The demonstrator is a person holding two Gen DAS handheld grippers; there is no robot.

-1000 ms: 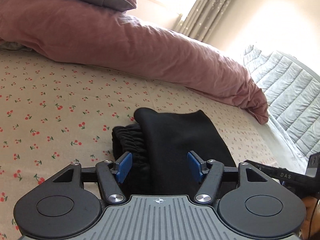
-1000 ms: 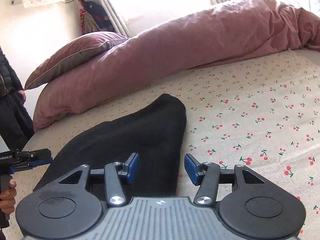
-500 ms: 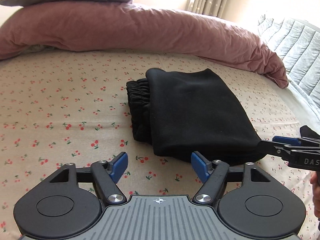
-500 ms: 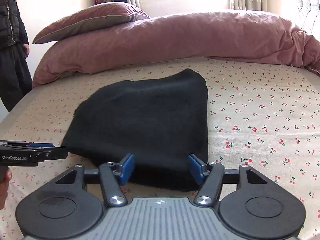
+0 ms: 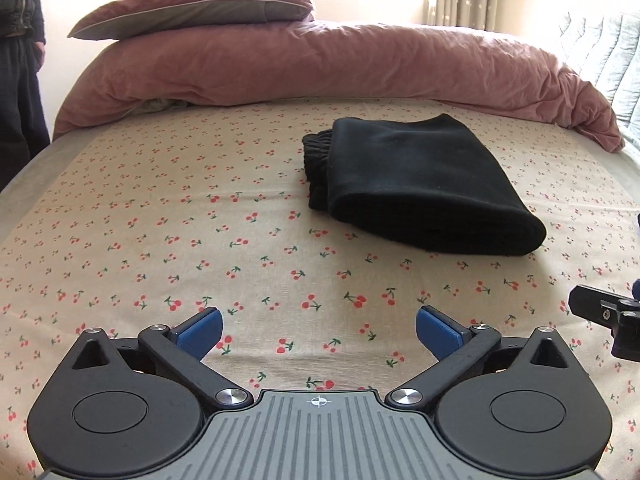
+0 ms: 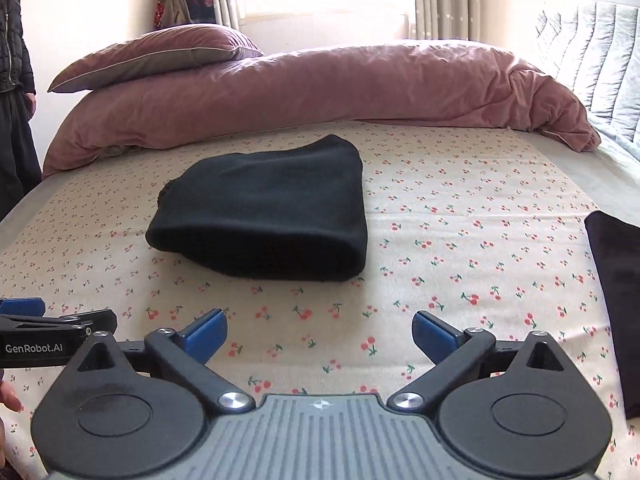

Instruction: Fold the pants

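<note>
Black pants (image 5: pixel 416 188) lie folded into a compact bundle on the cherry-print bedsheet (image 5: pixel 160 240), elastic waistband showing at the bundle's left. In the right wrist view the same pants (image 6: pixel 268 220) sit ahead and left of centre. My left gripper (image 5: pixel 318 330) hovers over bare sheet well short of the bundle, its jaws opening wide with nothing between them. My right gripper (image 6: pixel 320 334) is likewise back from the pants, jaws opening, nothing between the blue pads. Each gripper's tip shows at the edge of the other's view.
A pink duvet (image 5: pixel 320 68) with a pillow (image 5: pixel 192 8) on it lies along the far side of the bed. A quilted grey headboard (image 6: pixel 600 60) stands at right. A person in dark clothes (image 6: pixel 16 92) stands at far left. Another dark cloth (image 6: pixel 616 300) lies at the right edge.
Both grippers have let go of the pants, pulled back from the bundle and spread their jaws wide. The pants now lie farther off on the sheet.
</note>
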